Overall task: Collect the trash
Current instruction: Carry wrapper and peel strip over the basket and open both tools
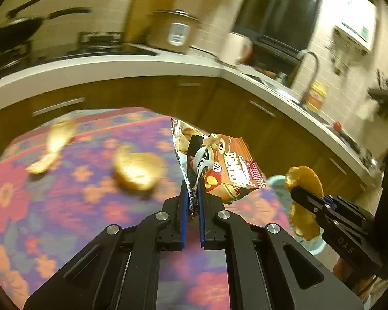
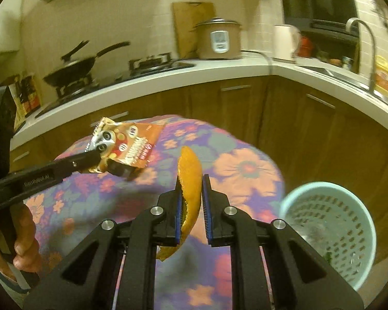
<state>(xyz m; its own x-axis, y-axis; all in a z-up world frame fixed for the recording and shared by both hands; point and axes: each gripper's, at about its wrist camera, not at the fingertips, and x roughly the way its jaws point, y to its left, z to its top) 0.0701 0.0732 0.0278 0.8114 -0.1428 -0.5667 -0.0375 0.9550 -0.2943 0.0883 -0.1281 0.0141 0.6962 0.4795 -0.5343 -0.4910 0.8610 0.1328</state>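
The left gripper (image 1: 192,180) pinched a light, crinkly wrapper (image 1: 219,165) by its corner above the counter (image 1: 51,219). The right gripper (image 2: 190,178) clamped a limp peel (image 2: 190,170) mid-length, near the basket (image 2: 328,235) at right.

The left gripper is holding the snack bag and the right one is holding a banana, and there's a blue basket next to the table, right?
Almost. The left gripper does hold the snack bag, and the blue basket is beside the table. But the right gripper holds a piece of orange peel, not a banana; the right wrist view shows it between the fingers.
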